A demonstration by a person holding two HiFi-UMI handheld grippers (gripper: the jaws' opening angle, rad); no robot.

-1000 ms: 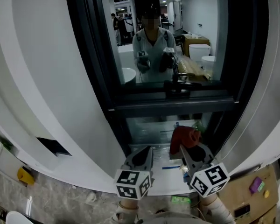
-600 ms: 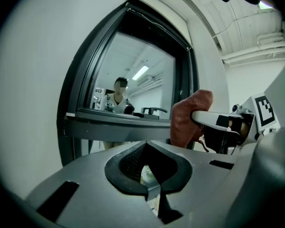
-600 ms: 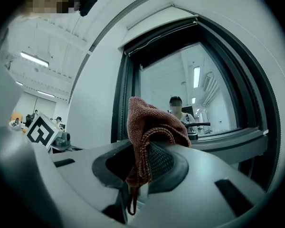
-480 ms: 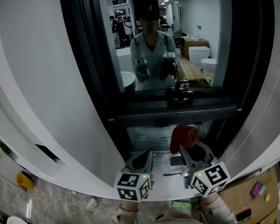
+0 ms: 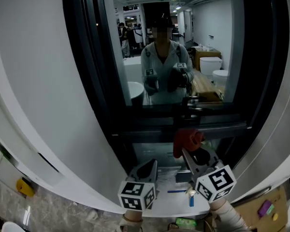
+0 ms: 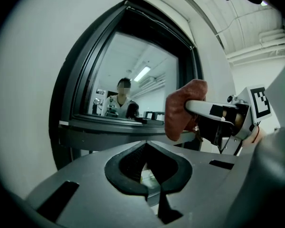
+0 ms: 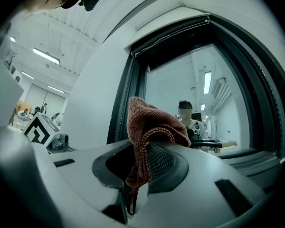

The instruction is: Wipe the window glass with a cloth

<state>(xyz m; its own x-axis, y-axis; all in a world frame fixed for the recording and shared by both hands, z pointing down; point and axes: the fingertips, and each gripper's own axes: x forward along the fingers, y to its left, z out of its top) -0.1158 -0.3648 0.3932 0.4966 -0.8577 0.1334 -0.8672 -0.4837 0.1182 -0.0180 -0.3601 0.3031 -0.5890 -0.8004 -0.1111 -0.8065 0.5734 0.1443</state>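
Closest to you, your left gripper [image 5: 146, 166] sits low, under the window's left half, with its jaws pressed together on nothing. Your right gripper [image 5: 195, 154] is beside it and a bit higher. Its jaws are pinched on the reddish-brown cloth [image 5: 185, 141], which bunches up over the tips. The cloth is just below the window's dark crossbar [image 5: 183, 125], and I don't see it touching any glass.

So I'd say the wiping hasn't really begun: cloth's in hand, but the whole pane is left to do. I can't see any wipe marks, though they'd be hard to spot anyway.

Under the window there's a white sill [image 5: 159, 201] with a small blue thing [image 5: 191, 200] lying on it. The window glass [image 5: 135, 42] above the crossbar mirrors you and a bright room. A plain white wall [image 5: 34, 81] curves around the window, and a yellow object [image 5: 26, 187] lies on the floor down to its left.
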